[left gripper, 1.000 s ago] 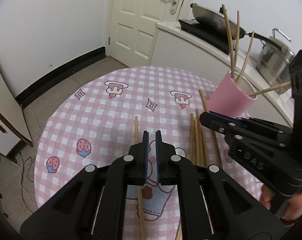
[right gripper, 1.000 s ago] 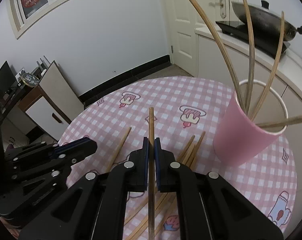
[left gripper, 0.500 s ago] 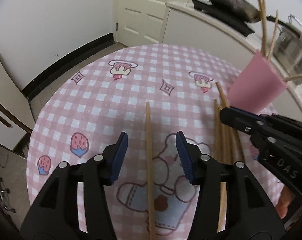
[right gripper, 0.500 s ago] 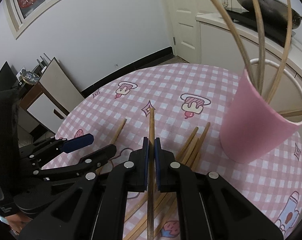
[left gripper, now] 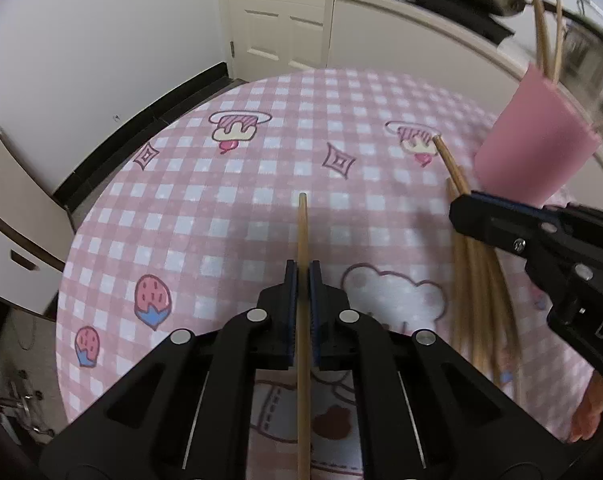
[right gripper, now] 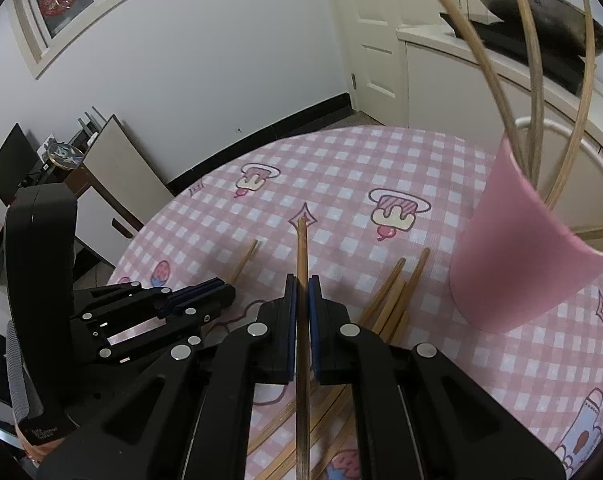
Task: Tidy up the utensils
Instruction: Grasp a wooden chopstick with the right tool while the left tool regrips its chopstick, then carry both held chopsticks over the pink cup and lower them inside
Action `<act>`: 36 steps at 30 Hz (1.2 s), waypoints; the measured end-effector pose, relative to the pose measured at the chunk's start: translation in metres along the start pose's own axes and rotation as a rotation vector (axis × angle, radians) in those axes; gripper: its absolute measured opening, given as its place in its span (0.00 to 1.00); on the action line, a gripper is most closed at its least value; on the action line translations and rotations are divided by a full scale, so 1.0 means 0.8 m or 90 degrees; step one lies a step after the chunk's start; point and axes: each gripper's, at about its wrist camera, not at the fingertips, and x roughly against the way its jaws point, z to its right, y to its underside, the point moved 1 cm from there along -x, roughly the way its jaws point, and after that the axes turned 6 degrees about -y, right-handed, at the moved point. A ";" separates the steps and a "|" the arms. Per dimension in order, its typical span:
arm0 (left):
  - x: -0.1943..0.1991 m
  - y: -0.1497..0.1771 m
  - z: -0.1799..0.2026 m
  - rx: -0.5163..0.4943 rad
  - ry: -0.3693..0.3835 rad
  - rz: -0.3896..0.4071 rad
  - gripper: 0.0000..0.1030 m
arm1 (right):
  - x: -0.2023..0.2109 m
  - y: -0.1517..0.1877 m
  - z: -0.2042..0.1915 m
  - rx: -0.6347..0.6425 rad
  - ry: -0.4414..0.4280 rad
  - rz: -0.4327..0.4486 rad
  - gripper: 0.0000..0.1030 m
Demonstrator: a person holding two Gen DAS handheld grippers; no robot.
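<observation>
Chopstick [left gripper: 302, 232], pale slender bamboo, flat on checked tablecloth [left gripper: 221, 208]

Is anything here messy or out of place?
Yes. Several loose chopsticks lie scattered on the checked tablecloth beside the pink cup, instead of standing in it like the few already inside. Each gripper is clamped on one chopstick.

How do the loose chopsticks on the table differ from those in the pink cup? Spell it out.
The loose chopsticks lie flat on the table; the chopsticks in the pink cup stand up, leaning on its rim. The loose ones bunch side by side; the cup's fan apart. Both look plain pale wood.
</observation>
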 end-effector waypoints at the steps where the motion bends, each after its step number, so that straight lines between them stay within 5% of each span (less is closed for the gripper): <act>1: 0.005 0.000 0.000 0.004 0.006 0.006 0.06 | 0.006 0.000 -0.002 0.003 -0.002 0.005 0.04; 23: 0.268 0.005 0.046 0.046 0.120 0.309 0.06 | 0.217 0.006 -0.044 0.075 -0.001 0.182 0.04; 36: 0.314 -0.035 0.091 0.045 0.158 0.404 0.05 | 0.293 -0.027 -0.026 0.111 0.075 0.278 0.04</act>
